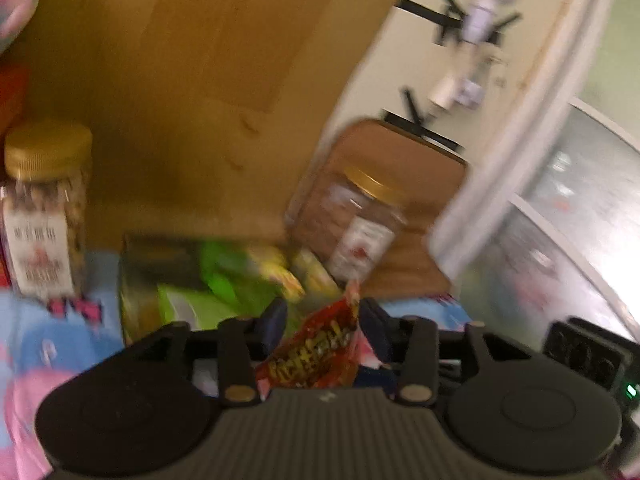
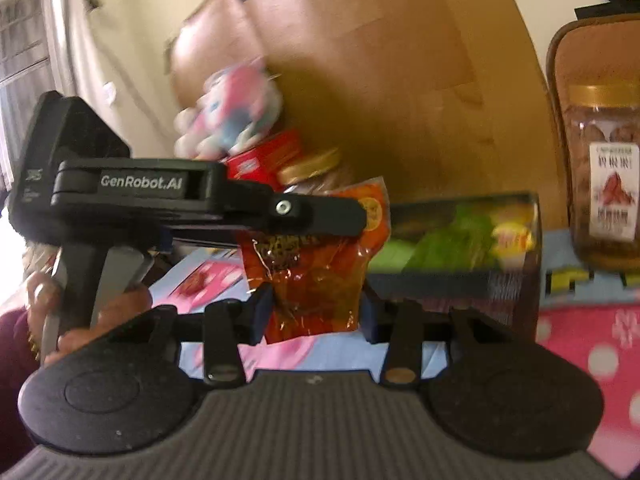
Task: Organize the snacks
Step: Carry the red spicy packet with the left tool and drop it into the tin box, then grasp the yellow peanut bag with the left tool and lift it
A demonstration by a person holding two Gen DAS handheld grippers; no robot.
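— While blur smears both views, is your red snack packet (image 2: 316,276) gripped?

— Your right gripper (image 2: 314,312) clamps its lower part; your left gripper (image 2: 352,220) covers its top edge, and I cannot tell how those jaws stand.

— And behind?

— Far right, the green-filled box (image 2: 460,240) is partly hidden.
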